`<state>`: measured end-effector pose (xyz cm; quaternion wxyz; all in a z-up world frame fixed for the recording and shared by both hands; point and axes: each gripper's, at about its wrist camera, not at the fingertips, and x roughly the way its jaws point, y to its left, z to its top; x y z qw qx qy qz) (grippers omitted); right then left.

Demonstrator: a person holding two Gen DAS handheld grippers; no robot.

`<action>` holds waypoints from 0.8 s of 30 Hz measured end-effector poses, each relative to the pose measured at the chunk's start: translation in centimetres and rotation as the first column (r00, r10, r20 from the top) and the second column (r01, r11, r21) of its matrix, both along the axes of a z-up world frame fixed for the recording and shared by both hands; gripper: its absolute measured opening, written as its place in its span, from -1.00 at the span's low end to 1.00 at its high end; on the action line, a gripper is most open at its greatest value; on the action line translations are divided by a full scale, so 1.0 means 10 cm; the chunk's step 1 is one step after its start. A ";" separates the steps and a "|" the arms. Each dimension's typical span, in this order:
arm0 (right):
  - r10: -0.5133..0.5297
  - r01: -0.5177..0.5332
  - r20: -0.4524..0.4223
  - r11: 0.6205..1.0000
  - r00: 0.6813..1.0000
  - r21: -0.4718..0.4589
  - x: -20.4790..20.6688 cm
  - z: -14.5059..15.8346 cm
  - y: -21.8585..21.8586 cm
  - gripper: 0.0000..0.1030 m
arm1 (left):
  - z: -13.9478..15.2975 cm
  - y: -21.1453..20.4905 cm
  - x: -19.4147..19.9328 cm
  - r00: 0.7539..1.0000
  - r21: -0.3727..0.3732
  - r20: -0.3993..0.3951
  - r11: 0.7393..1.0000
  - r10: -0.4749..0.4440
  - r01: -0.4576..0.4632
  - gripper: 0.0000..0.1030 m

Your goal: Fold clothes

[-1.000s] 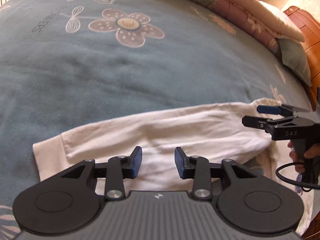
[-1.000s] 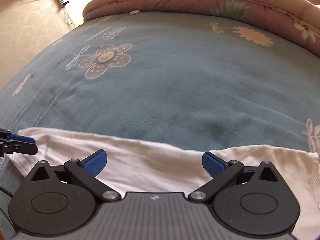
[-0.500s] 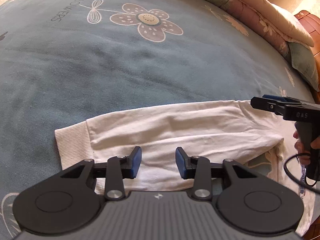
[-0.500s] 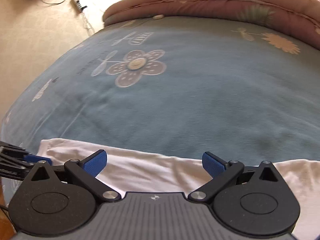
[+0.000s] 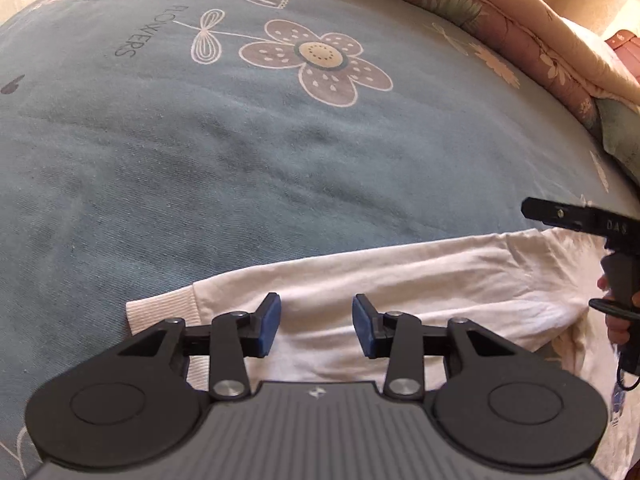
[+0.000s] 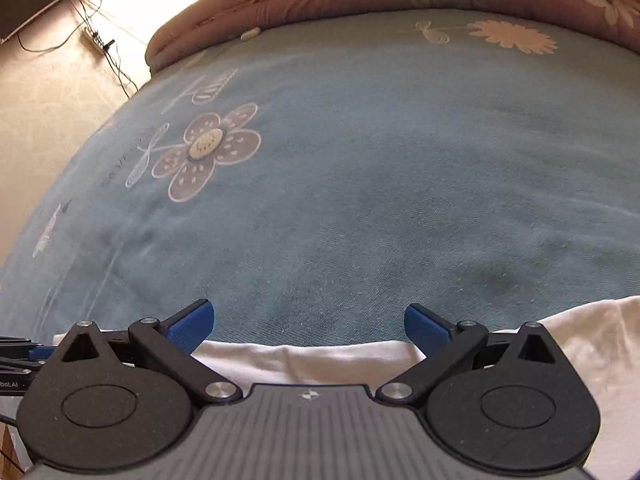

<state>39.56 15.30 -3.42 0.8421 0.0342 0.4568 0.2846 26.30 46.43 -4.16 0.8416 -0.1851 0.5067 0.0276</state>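
A blue bedspread [image 5: 200, 184] printed "FLOWERS" fills my view, the white shirt [image 5: 400, 276] lying flat at its near edge under my half-open left gripper [image 5: 316, 322] and wide-open right gripper [image 6: 308, 326], marked "DAS".

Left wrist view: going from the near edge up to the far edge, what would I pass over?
Left hand-held gripper → white long-sleeved garment → plain blue bedsheet → big printed flower → pink floral quilt bunched along the far edge.
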 end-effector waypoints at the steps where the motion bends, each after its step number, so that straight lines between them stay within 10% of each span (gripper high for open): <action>1: 0.006 -0.006 0.009 1.000 1.000 0.001 -0.07 0.05 -0.08 1.00 | 0.02 -0.01 0.00 1.000 -0.019 0.007 1.000 0.001 -0.001 -0.21; 19: 0.060 -0.032 -0.197 0.989 0.978 0.145 -1.22 -0.15 -0.70 1.00 | 0.05 -1.26 0.43 0.935 -0.225 0.115 0.908 -0.337 0.355 -0.20; 24: 0.109 -0.104 -0.092 0.993 0.990 0.051 -1.26 -0.03 -0.79 1.00 | 0.09 -1.62 0.43 0.840 0.012 0.113 0.846 -0.531 0.533 -0.19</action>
